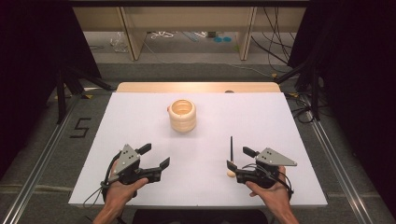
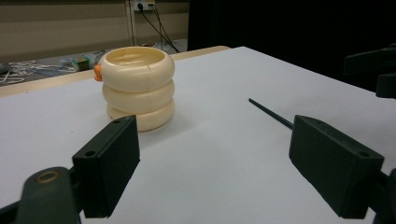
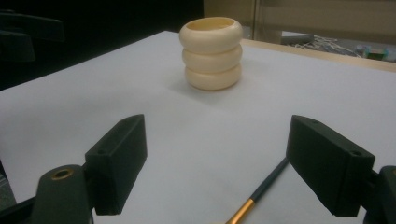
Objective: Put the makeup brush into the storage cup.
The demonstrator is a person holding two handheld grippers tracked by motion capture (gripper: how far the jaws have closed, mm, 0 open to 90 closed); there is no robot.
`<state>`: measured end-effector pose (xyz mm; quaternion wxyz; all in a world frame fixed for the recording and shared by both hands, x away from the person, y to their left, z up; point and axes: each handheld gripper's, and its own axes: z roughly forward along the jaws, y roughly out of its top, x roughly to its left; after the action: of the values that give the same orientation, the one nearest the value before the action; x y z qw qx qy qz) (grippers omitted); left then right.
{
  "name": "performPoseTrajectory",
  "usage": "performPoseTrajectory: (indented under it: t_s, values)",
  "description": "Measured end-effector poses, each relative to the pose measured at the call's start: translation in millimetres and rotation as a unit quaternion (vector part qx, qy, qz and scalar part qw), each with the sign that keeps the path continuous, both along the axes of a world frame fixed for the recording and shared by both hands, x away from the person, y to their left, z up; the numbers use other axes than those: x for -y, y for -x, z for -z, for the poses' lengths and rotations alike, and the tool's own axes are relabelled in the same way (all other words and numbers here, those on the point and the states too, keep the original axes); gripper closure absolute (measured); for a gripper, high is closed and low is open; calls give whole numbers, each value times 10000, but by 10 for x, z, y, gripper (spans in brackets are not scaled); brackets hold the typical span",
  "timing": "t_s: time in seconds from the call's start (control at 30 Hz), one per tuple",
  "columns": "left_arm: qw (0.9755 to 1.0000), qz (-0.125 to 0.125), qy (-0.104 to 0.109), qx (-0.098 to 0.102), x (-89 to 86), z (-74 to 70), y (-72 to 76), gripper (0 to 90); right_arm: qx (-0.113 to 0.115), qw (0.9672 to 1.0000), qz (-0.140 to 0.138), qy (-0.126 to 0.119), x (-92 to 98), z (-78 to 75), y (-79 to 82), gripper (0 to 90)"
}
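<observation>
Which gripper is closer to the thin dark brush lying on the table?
Right. The right gripper sits right beside the brush, open. The left gripper is across the table, well apart from it, also open.

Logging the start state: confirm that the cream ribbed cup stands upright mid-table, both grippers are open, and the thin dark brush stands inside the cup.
One thing is wrong: the brush is not in the cup. It lies flat on the table beside the right gripper, as the high view shows. The cup stands upright and both the right and the left gripper are open.
</observation>
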<state>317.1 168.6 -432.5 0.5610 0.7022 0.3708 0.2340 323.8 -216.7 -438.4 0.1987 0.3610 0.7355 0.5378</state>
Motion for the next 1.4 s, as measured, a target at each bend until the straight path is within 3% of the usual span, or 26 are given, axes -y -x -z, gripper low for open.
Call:
performPoseTrajectory:
  t_s: [0.03,0.07,0.1,0.27,0.53,0.7,0.8,0.87,0.93,1.07,1.1,1.13,1.2,1.27,1.3,1.33,1.4]
  values:
    - [10000,0,8,0,1,0,0,159,141,9999,39,83,13,2,-19,214]
    - [10000,0,8,0,1,0,0,159,141,9999,39,83,13,2,-19,214]
    - [10000,-2,17,2,5,-2,3,159,41,9998,63,187,28,-1,-25,224]
    - [10000,1,7,-1,1,-2,4,159,-135,9995,43,264,44,15,-44,236]
    - [10000,11,26,9,7,2,-2,159,-331,9984,99,452,47,22,-107,240]
    - [10000,5,11,-7,8,3,-3,159,-510,9953,241,787,51,9,-224,248]
    - [10000,-7,-1,-22,6,7,-4,159,-568,9949,190,807,42,22,-256,258]
    - [10000,0,5,-19,6,4,-6,159,-761,9923,127,968,47,35,-280,264]
    - [10000,11,-10,-13,8,3,-7,159,-748,9923,109,986,54,40,-297,264]
    - [10000,27,-28,-15,13,4,-5,159,-963,9888,217,1123,77,30,-405,268]
    - [10000,25,-31,-16,10,5,-6,159,-925,9886,199,1168,79,37,-439,274]
    - [10000,24,-32,-17,7,6,-7,159,-1045,9874,240,1162,73,30,-449,279]
    - [10000,14,-13,-29,7,6,-7,159,-1023,9870,221,1221,73,35,-483,281]
    - [10000,27,-30,-18,6,6,-9,159,-1157,9836,257,1359,65,31,-554,287]
    - [10000,25,-33,-18,6,6,-7,159,-1087,9831,229,1453,70,39,-584,287]
    - [10000,20,-23,-26,6,6,-6,160,-1182,9820,217,1458,67,29,-601,290]
    - [10000,11,2,-39,7,6,-5,159,-1164,9818,246,1482,70,31,-618,295]
